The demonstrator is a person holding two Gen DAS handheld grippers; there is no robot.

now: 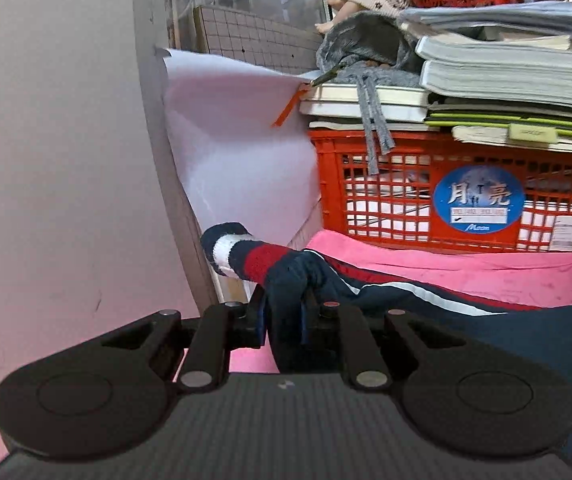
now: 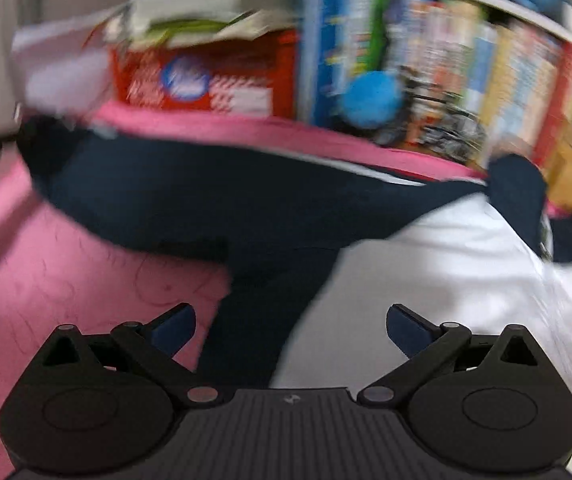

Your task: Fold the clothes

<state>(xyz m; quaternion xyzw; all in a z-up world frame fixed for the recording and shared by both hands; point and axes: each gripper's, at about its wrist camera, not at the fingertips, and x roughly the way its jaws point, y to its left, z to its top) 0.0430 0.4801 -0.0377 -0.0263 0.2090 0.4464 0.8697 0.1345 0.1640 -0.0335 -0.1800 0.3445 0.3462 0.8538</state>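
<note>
A navy garment (image 1: 466, 320) with red and white stripes lies on a pink cloth (image 1: 466, 268). My left gripper (image 1: 284, 312) is shut on its sleeve near the striped cuff (image 1: 242, 254), which sticks out past the fingers towards the wall. In the blurred right wrist view the same navy garment (image 2: 206, 196) stretches across the pink cloth (image 2: 66, 280), with its white inner side (image 2: 426, 280) turned up on the right. My right gripper (image 2: 290, 326) hovers open above the garment where navy meets white, nothing between its blue-padded fingers (image 2: 174, 326).
An orange crate (image 1: 406, 184) with a blue round sticker stands behind the garment, stacked with books (image 1: 506, 76), a grey knit item and a doll. A white sheet (image 1: 238, 140) leans on the wall at left. Upright books (image 2: 486, 60) and a blue plush ball (image 2: 372, 98) fill the right.
</note>
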